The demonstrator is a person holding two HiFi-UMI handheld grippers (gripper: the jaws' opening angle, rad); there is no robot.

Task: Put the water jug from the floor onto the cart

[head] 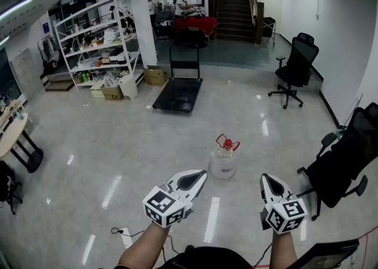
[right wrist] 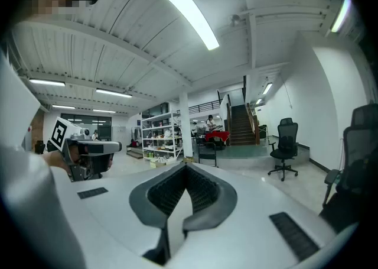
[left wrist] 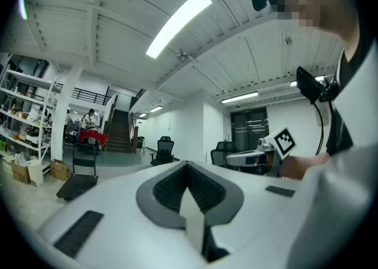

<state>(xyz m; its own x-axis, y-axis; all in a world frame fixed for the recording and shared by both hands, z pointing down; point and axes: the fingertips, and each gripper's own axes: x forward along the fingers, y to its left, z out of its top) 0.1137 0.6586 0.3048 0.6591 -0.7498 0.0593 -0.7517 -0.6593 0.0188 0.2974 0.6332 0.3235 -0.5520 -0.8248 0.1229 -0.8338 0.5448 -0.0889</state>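
A wide office hall with a glossy light floor (head: pixel 88 161) is seen. Metal shelves (head: pixel 97 43) stand at 10 o'clock, a staircase (head: pixel 234 5) at 12 o'clock, and black office chairs (head: pixel 295 70) along the wall at 2 and 3 o'clock.

The water jug (head: pixel 223 161) stands upright on the floor at 12 o'clock, near the person and a little ahead of the two grippers. It is made of clear plastic, with a red cap and a red carrying handle (head: pixel 227 142) on top. The cart (head: pixel 178 93), a black flat platform with an upright push bar, is parked farther away, at 11 o'clock from the jug and well apart from it.

The left gripper (head: pixel 199 175) is held at 7 o'clock from the jug and the right gripper (head: pixel 267 179) at 5 o'clock; the jug is touched by neither. The left fingers (left wrist: pixel 165 191) are pressed together with nothing between them, and the same is seen for the right fingers (right wrist: pixel 168 194).

How much water is inside cannot be told. If it is full, the jug is probably heavy, and the water may swing when it is lifted. The round plastic wall looks smooth and somewhat soft, so it could slip or bend under a squeeze from the sides. The red handle is judged to be the best place for the hold, with the body steadied or the bottom supported by the other gripper. The fingers must be opened first.
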